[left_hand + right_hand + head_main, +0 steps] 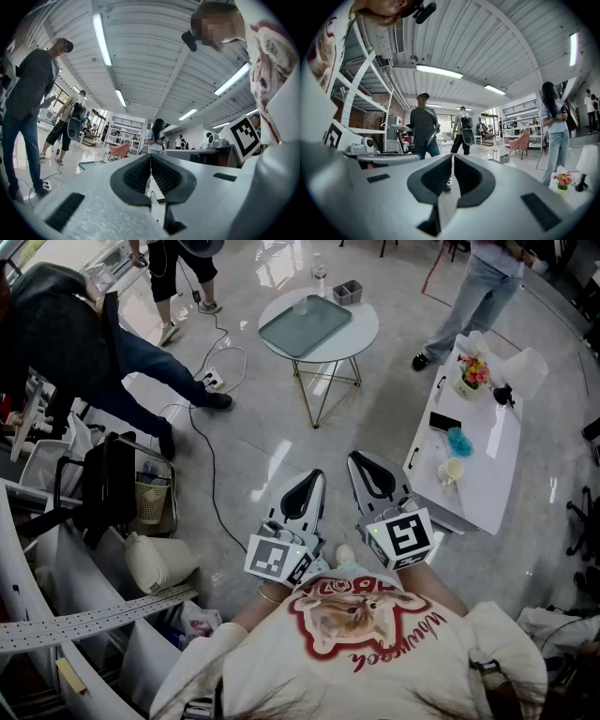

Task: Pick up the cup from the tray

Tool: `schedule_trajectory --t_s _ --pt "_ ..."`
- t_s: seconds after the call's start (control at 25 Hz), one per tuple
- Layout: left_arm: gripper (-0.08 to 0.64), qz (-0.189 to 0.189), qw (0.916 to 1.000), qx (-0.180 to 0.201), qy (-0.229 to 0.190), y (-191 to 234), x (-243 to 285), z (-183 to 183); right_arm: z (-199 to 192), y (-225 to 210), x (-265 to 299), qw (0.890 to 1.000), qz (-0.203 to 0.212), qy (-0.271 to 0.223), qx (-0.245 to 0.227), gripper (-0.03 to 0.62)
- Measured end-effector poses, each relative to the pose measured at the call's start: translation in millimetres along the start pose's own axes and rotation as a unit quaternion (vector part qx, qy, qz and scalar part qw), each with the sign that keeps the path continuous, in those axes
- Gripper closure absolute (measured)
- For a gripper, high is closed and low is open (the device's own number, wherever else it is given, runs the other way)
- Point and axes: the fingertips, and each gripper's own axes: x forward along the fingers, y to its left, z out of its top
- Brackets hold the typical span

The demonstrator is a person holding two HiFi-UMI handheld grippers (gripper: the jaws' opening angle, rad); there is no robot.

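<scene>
The task is only at its beginning: the approach is not yet made. The cup [300, 307], a clear one, stands on the grey tray [298, 336] on the round desk [364, 337], at the upper middle of the head view, well apart from both tools. The left gripper [317, 476] and the right gripper [355, 459] are held side by side close to the person's chest, in the lower middle of the frame, pointing level toward that desk. In each gripper view the jaws are pressed together with nothing between them.

I judge that the next move calls for walking forward to the round desk, opening the jaws of one gripper, and bringing them around the cup from the side.

For room: the shiny floor [281, 451] between the person and the round desk is mostly free. A black cable [208, 442] runs over it at the left, which could catch a foot. A long white desk [487, 460] stands at the right, its near corner close to the right gripper. Another person's legs [141, 371] are at the upper left.
</scene>
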Motion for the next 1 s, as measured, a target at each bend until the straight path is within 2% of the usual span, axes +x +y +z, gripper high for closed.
schedule_trajectory --t_s 0.16,0.64,1.0 --pt "0.545 -0.005 0.9997 0.022 -0.008 3.0 0.5 -3.1 1.4 -1.9 0.2 1.000 0.000 -0.003 0.000 0.554" --pt "0.545 0.004 0.9998 0.016 -0.007 4.0 1.4 -2.4 2.6 -5.4 -0.9 1.000 0.006 -0.008 0.006 0.552" --pt "0.545 0.012 0.9997 0.016 -0.015 -0.3 9.2 -1.2 6.3 -14.2 -4.7 1.000 0.013 -0.016 -0.006 0.552"
